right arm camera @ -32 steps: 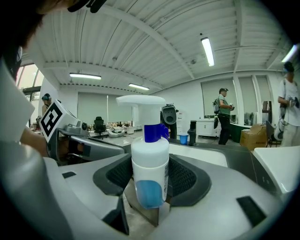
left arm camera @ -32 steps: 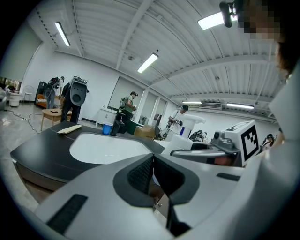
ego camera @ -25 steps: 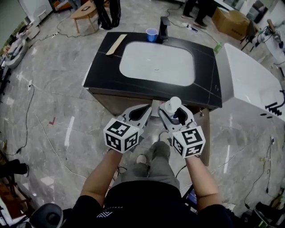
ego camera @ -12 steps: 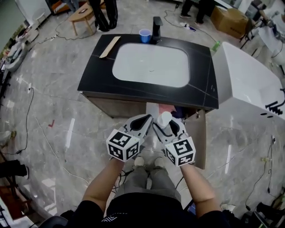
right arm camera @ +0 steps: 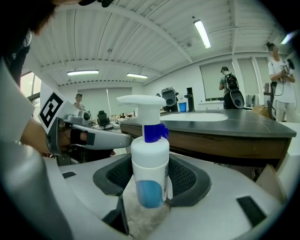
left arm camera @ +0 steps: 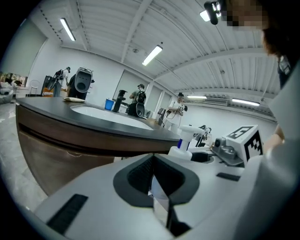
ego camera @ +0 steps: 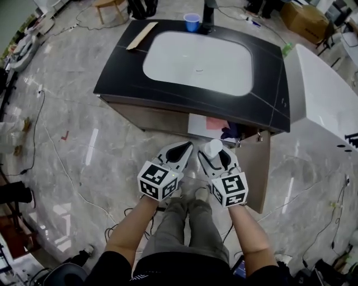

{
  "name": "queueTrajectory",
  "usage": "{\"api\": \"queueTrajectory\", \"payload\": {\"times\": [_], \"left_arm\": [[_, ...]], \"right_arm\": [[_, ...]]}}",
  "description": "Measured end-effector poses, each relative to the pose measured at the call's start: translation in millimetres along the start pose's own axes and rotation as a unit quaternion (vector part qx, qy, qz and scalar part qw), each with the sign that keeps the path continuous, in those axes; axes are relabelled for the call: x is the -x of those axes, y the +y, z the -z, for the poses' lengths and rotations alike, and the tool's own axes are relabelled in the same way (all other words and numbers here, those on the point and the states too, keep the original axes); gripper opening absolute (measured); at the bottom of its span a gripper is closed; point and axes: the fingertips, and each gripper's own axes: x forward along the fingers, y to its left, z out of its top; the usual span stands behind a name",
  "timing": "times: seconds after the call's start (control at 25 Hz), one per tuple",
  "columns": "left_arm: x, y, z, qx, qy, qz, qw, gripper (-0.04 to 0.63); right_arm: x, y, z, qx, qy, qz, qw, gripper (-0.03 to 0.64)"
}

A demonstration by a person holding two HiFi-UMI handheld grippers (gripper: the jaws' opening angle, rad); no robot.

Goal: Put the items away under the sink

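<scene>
A white spray bottle with a blue collar stands upright between the pads of my right gripper, which is shut on it. My left gripper is beside it on the left, its jaws closed together with nothing between them; the bottle shows to its right there. Both grippers hang over the floor, just in front of the sink cabinet. The cabinet door stands open to the right. Inside the opening I see a pink item and a dark one.
The black countertop holds a white basin, a blue cup, a black faucet and a wooden strip. A white tub stands at the right. Cables lie on the marble floor. My legs are below the grippers.
The view has shifted so the open cabinet's inside shows more. Both grippers sit slightly lower in view, still side by side, the bottle still held in the right one.
</scene>
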Motion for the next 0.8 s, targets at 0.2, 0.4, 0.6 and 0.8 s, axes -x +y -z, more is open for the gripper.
{"api": "queueTrajectory", "payload": {"times": [0.2, 0.4, 0.6, 0.8], "left_arm": [[-5, 16, 43, 0.019, 0.004, -0.001, 0.9998, 0.003], [-15, 34, 85, 0.035, 0.008, 0.000, 0.9994, 0.003], [-31, 49, 124, 0.025, 0.008, 0.004, 0.9997, 0.003], [-49, 68, 167, 0.023, 0.011, 0.001, 0.9997, 0.003]], "right_arm": [[-19, -10, 37, -0.011, 0.003, 0.010, 1.000, 0.230], [-46, -14, 74, -0.014, 0.003, 0.014, 1.000, 0.230], [-71, -20, 118, -0.014, 0.008, 0.021, 1.000, 0.230], [-93, -26, 160, -0.013, 0.009, 0.023, 1.000, 0.230]]}}
